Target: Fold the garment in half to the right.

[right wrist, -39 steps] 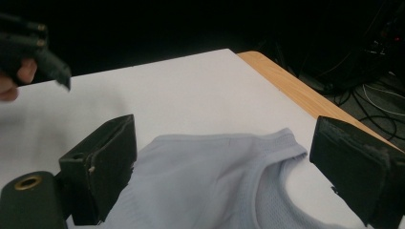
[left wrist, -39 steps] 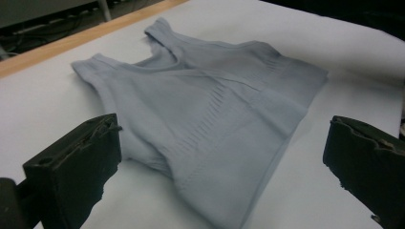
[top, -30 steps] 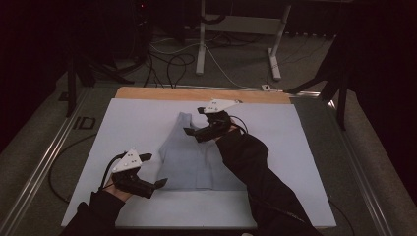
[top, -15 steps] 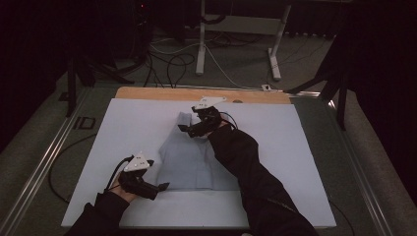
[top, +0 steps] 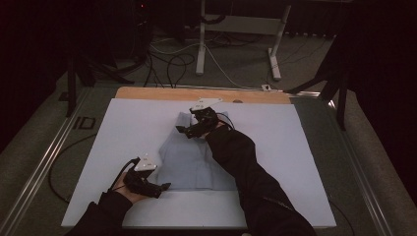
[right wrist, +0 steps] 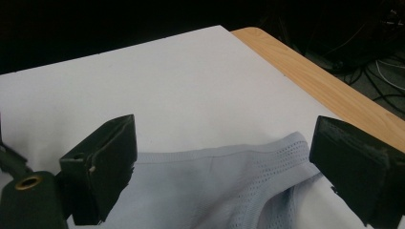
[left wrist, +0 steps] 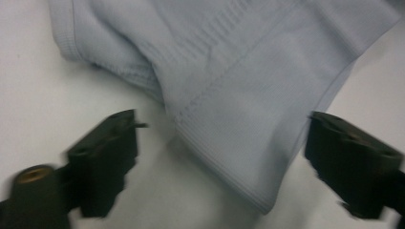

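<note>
**Both grippers parked at opposite ends of the light blue garment**

So here's the setup: a light blue garment (top: 194,160) lies flat on the white sheet (top: 305,162) that covers the table, sitting around the middle of the high view, a bit below centre. A strip of bare wooden tabletop (top: 147,93) peeks out along the sheet's upper edge.

The left gripper (top: 160,187) is down in the lower left of the high view, right at the garment's lower left corner. In the left gripper view the jaws stand apart, with a ribbed hem corner of the cloth (left wrist: 248,143) lying between them. The pads aren't pressing on the fabric, there's visible white sheet between the left jaw and the cloth. The jaws have just been closing in a bit, with that hem corner between them, but it's no grip.

The right gripper (top: 189,132) is near the top centre of the high view, at the garment's upper edge, with the person's dark sleeve (top: 241,162) running diagonally across the cloth from the lower right. In the right gripper view its jaws are spread wide, and the garment's perforated mesh edge (right wrist: 229,176) lies low between them, in the bottom half of the frame. Nothing is pinched there either.

Cables (top: 172,64) and a white stand (top: 241,29) sit on the floor across the top of the high view.
</note>
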